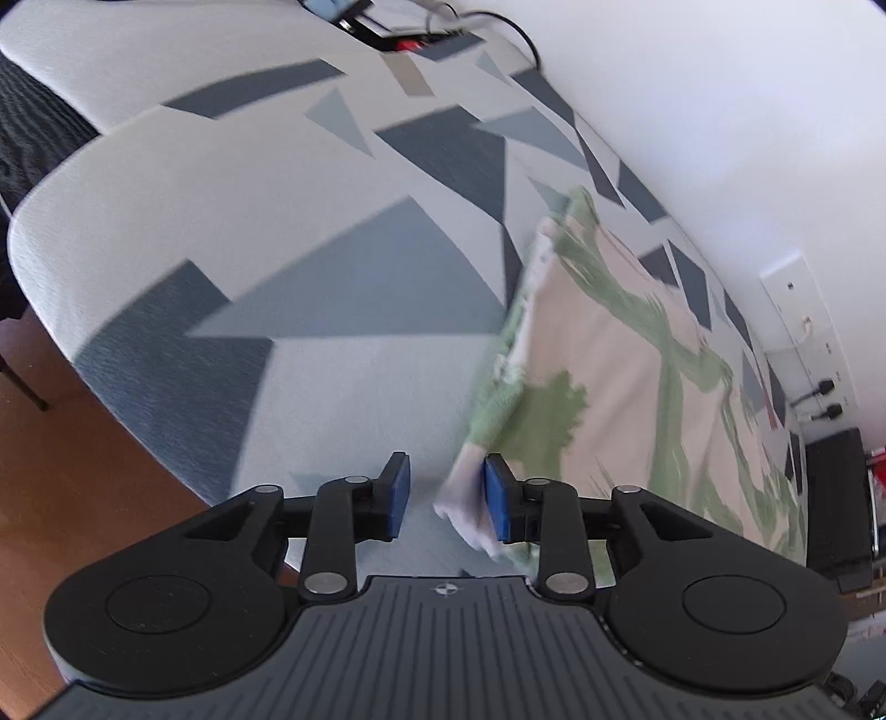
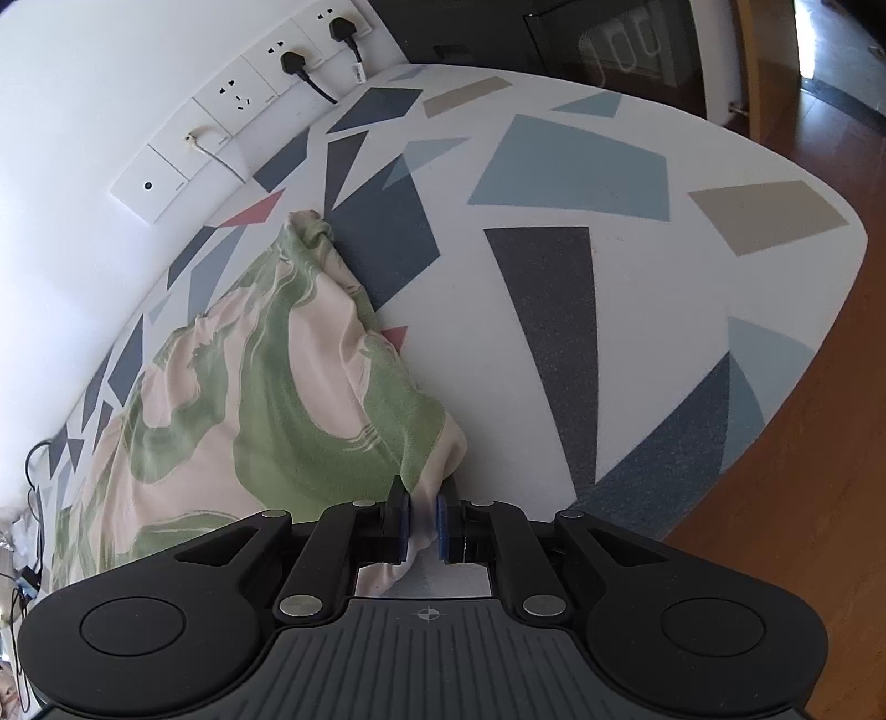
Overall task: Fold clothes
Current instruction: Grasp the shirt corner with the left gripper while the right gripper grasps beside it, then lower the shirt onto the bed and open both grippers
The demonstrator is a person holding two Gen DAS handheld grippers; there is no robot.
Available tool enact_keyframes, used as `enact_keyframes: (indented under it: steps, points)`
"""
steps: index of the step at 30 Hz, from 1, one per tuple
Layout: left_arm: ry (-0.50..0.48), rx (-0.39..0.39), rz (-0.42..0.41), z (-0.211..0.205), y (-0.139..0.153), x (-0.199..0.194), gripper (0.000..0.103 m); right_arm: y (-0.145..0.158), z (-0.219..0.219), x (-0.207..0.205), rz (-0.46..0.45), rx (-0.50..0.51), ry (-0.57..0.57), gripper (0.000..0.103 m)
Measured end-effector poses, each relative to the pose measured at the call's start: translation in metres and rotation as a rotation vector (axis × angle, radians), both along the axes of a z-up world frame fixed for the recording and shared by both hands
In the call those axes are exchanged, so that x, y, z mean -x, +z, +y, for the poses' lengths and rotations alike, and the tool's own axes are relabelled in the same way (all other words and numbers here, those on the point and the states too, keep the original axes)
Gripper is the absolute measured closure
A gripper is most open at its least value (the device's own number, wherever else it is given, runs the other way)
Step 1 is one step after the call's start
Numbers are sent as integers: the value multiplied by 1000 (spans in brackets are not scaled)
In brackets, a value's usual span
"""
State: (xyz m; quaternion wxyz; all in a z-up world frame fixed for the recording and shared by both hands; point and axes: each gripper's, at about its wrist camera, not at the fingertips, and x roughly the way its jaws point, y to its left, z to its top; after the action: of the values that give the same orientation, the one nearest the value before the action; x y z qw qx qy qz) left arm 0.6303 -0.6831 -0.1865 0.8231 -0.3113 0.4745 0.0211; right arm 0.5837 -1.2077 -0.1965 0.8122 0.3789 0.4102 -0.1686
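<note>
A pink garment with green swirls (image 1: 609,360) lies spread on a table under a white cover with grey and blue shapes (image 1: 332,387), close to the wall. My left gripper (image 1: 448,476) stands open over the garment's near corner. The pale corner rests against its right pad (image 1: 498,498), while the left pad is clear of the cloth. In the right wrist view, my right gripper (image 2: 422,498) is shut on another corner of the garment (image 2: 266,387), and the cloth is bunched between its blue pads just above the cover (image 2: 498,387).
Wall sockets with black plugs (image 2: 288,61) run along the white wall behind the table. Wooden floor (image 2: 803,498) borders the table's rounded edge, also wooden floor (image 1: 83,471). Cables and small devices (image 1: 387,27) sit at the far end. A black box (image 1: 836,498) stands by the wall.
</note>
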Motion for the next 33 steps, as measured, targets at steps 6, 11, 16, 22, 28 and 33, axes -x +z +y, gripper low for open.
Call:
enact_keyframes:
  steps: [6, 11, 16, 22, 28, 33]
  points:
    - [38, -64, -16, -1, 10, -8, 72, 0, -1, -1, 5, 8, 14, 94]
    - [-108, -205, -51, -43, 29, -16, 34, 14, -4, 0, -8, 21, -18, 77]
    - [-228, -275, -82, -67, 42, -24, 21, 42, -7, 0, -65, 87, -5, 22]
    - [-403, -330, -125, -81, 50, -59, 5, 75, -8, -32, -129, 296, 171, 1]
    - [-456, -353, -88, -86, 40, -93, 5, 69, 4, -83, -93, 436, 385, 1]
    - [-408, -290, -37, -84, 27, -121, 5, 50, 10, -118, -60, 390, 495, 1]
